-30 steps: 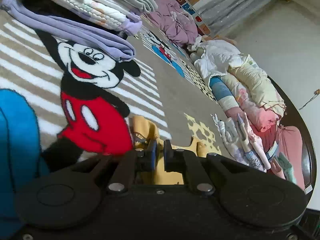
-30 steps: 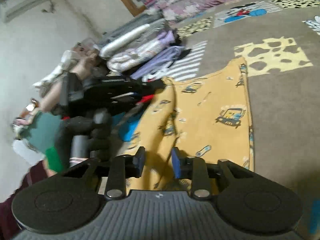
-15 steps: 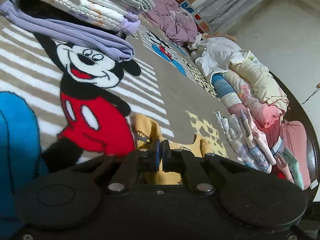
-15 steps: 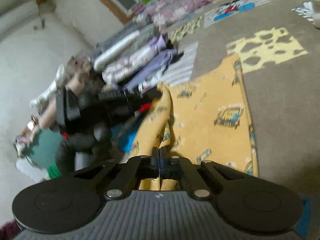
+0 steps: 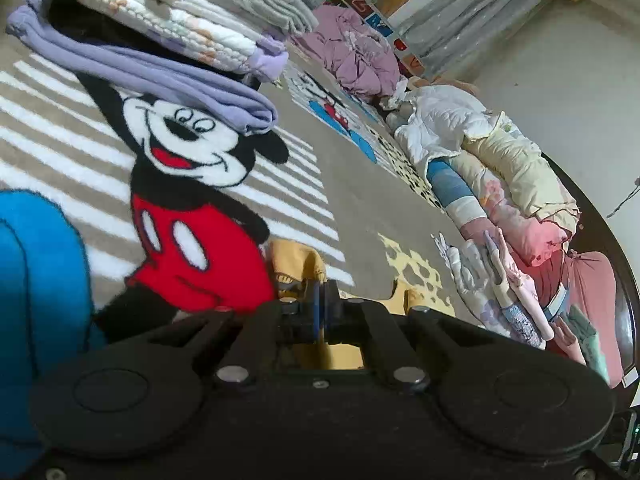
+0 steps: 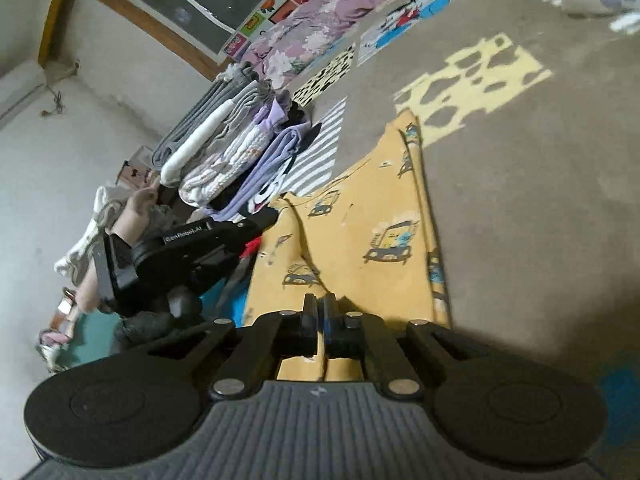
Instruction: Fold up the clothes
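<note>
A yellow garment (image 6: 360, 216) printed with small cars lies on the cartoon-mouse carpet (image 6: 520, 184), its left side raised into a fold. My right gripper (image 6: 321, 312) is shut on its near edge. In the left wrist view a bunched yellow corner of the garment (image 5: 294, 262) pokes up just beyond my left gripper (image 5: 321, 306), which is shut on it. The left gripper (image 6: 208, 240) also shows in the right wrist view, held by a gloved hand at the garment's left edge.
A stack of folded clothes (image 5: 168, 28) in lilac, white and grey stands on the carpet at the far left. Loose clothes (image 5: 500, 184) are piled along the right side, and a pink heap (image 5: 356, 56) lies near the wall.
Both grippers closed on the yellow garment; the right one was open a second ago. The garment's left side has lifted and both views have shifted slightly.
</note>
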The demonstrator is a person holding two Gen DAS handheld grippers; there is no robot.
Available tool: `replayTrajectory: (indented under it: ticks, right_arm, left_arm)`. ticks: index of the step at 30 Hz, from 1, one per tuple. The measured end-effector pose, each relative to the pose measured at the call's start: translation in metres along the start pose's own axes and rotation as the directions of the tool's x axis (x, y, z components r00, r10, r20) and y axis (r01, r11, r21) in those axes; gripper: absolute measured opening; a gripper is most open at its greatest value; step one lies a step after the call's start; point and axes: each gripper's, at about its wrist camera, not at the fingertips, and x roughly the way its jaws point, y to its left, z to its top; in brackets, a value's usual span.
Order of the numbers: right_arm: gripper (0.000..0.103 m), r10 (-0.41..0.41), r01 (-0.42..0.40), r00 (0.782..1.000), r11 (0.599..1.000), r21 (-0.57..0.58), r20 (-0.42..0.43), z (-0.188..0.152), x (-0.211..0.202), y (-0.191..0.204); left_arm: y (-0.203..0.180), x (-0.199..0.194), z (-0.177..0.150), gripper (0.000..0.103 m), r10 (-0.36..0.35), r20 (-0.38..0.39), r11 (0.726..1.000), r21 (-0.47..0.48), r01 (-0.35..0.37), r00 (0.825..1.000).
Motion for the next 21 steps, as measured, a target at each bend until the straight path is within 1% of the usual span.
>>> replayTrajectory:
  ticks: [1,2,4,7,9,11,13,15,16,17,18,19,21]
  right_arm:
    - [0.007,0.008,-0.008,1.0,1.0,-0.008,-0.005,0.0,0.001,0.001]
    - [0.006,-0.001,0.001,1.0,0.999,-0.035,-0.017,-0.001,0.003,0.005]
    - [0.005,-0.063,0.061,0.998,0.994,-0.086,-0.027,-0.004,0.006,0.011]
    - [0.004,-0.127,0.126,0.992,0.982,-0.141,-0.002,-0.011,0.001,0.02]
    - [0.012,-0.155,0.16,0.987,0.965,-0.209,0.041,-0.018,-0.009,0.032]
    - [0.014,-0.154,0.171,0.985,0.929,-0.328,0.076,-0.029,-0.023,0.051]
    - [0.014,-0.133,0.142,0.99,0.862,-0.487,0.053,-0.051,-0.034,0.073]
    - [0.015,-0.118,0.099,0.993,0.768,-0.632,0.012,-0.076,-0.044,0.094]
    - [0.016,-0.114,0.075,0.993,0.712,-0.698,-0.009,-0.089,-0.049,0.105]
    - [0.02,-0.111,0.049,0.993,0.651,-0.757,-0.031,-0.101,-0.054,0.115]
    - [0.021,-0.11,0.022,0.993,0.585,-0.811,-0.053,-0.113,-0.059,0.126]
    - [0.021,-0.121,0.004,0.99,0.519,-0.855,-0.069,-0.125,-0.061,0.134]
    - [0.027,-0.17,-0.011,0.982,0.392,-0.92,-0.085,-0.144,-0.06,0.143]
  left_arm:
    - [-0.001,0.0,0.0,0.0,0.003,0.007,1.0,0.004,-0.003,1.0]
    - [-0.002,-0.001,0.001,0.0,0.001,0.02,1.0,0.011,-0.001,1.0]
    - [-0.003,-0.001,0.001,0.0,0.01,0.028,1.0,0.016,-0.01,1.0]
    - [-0.002,0.004,0.0,0.0,0.05,0.009,0.998,0.023,-0.05,0.999]
    - [-0.001,0.006,-0.001,0.0,0.057,-0.003,0.998,0.022,-0.057,0.998]
    - [0.001,0.005,0.0,0.0,0.062,0.003,0.998,0.015,-0.062,0.998]
    - [0.003,0.005,0.0,0.003,0.059,-0.001,0.998,-0.002,-0.059,0.998]
    - [0.003,0.005,0.0,0.003,0.059,0.001,0.998,-0.006,-0.059,0.998]
    - [0.003,0.004,0.0,0.003,0.058,0.001,0.998,-0.007,-0.058,0.998]
    - [0.002,0.004,0.0,0.003,0.057,0.001,0.998,-0.007,-0.057,0.998]
    - [0.002,0.004,0.0,0.003,0.055,-0.001,0.998,-0.007,-0.055,0.998]
    - [0.002,0.004,0.0,0.004,0.054,-0.002,0.999,-0.007,-0.054,0.999]
    - [0.002,0.004,0.0,0.007,0.053,-0.006,0.999,-0.008,-0.053,0.999]
